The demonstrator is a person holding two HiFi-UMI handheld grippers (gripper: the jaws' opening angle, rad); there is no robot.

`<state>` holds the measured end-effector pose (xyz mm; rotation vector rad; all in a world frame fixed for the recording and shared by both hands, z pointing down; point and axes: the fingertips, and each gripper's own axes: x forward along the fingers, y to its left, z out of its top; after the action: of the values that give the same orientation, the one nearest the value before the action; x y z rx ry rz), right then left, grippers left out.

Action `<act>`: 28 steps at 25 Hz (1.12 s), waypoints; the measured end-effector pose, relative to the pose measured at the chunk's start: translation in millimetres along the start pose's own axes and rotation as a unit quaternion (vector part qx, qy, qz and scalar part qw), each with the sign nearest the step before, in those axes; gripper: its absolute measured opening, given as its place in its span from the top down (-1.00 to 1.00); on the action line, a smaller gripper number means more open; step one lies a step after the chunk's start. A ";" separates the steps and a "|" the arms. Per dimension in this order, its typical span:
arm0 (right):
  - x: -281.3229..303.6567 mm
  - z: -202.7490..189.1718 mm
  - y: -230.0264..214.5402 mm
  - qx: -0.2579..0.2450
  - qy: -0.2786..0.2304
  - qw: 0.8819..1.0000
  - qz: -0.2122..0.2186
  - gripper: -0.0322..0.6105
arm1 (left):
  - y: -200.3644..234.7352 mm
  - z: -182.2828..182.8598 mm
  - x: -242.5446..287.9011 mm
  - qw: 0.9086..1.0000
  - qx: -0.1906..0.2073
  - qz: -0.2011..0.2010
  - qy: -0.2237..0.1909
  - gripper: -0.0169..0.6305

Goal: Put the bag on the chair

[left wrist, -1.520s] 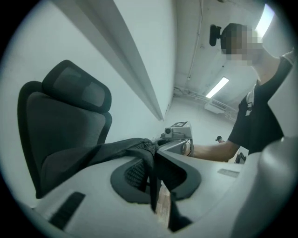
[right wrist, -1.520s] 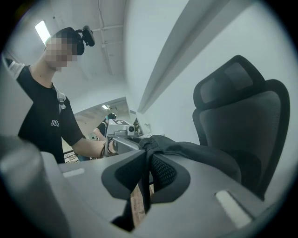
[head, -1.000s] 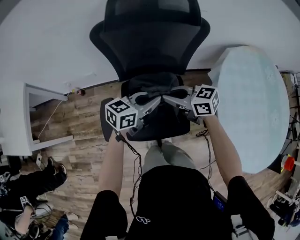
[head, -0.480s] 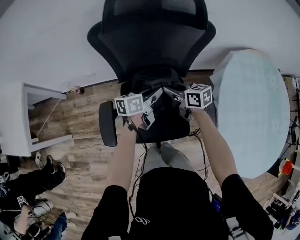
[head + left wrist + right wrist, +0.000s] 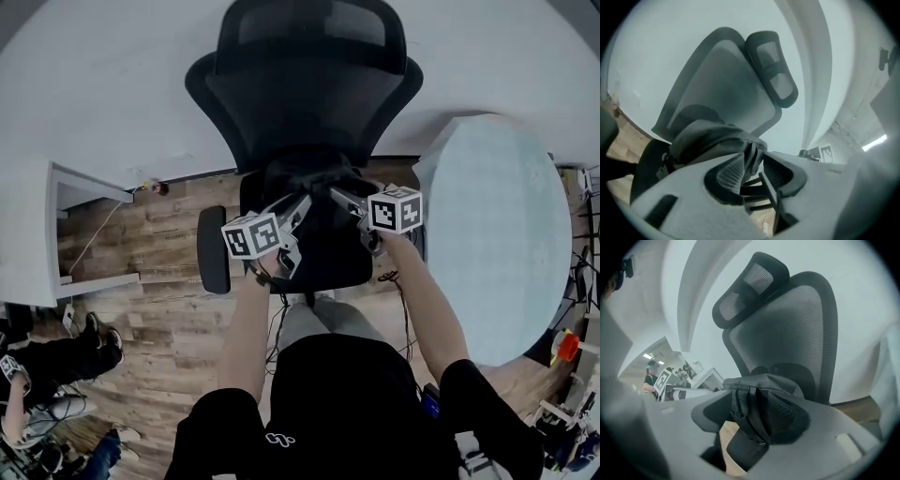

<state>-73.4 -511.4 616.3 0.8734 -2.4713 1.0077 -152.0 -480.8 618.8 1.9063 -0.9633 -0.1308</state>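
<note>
A black mesh office chair (image 5: 300,103) stands against the white wall, and the black bag (image 5: 305,176) rests on its seat (image 5: 323,267) against the backrest. My left gripper (image 5: 298,206) reaches in from the left, jaws opening, with a mesh strap (image 5: 749,157) of the bag (image 5: 708,138) loose between the pads. My right gripper (image 5: 339,194) comes in from the right, jaws also opening, and a padded strap (image 5: 750,418) of the bag (image 5: 764,380) hangs between them. The chair's backrest (image 5: 787,329) rises just behind the bag.
A round pale table (image 5: 506,234) stands close on the right. A white cabinet (image 5: 37,234) sits at the left, and the chair's left armrest (image 5: 213,248) juts out beside my left gripper. A person (image 5: 37,375) sits on the wooden floor at lower left.
Both grippers moved in toward the chair's backrest and their jaws spread apart. The bag has settled on the seat, and its straps have gone slack.
</note>
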 end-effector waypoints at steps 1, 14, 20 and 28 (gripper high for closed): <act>-6.3 0.5 1.6 -0.004 -0.005 1.000 -0.004 0.14 | -3.1 4.0 -6.9 1.000 0.007 0.010 -0.018 0.59; -94.5 121.8 104.3 -0.050 -0.251 0.966 0.039 0.89 | -131.2 107.1 -74.7 0.954 0.175 0.078 -0.230 0.97; -150.9 141.7 120.5 -0.112 -0.309 0.945 -0.004 0.89 | -178.6 116.1 -107.6 0.897 0.318 0.163 -0.261 0.97; -169.2 134.8 118.8 -0.160 -0.297 0.941 -0.023 0.89 | -196.2 101.2 -112.0 0.880 0.340 0.196 -0.268 0.96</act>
<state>-32.2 -471.0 376.3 1.2512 -2.9611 0.3215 -164.3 -433.1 376.1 2.2969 -1.9566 -0.0846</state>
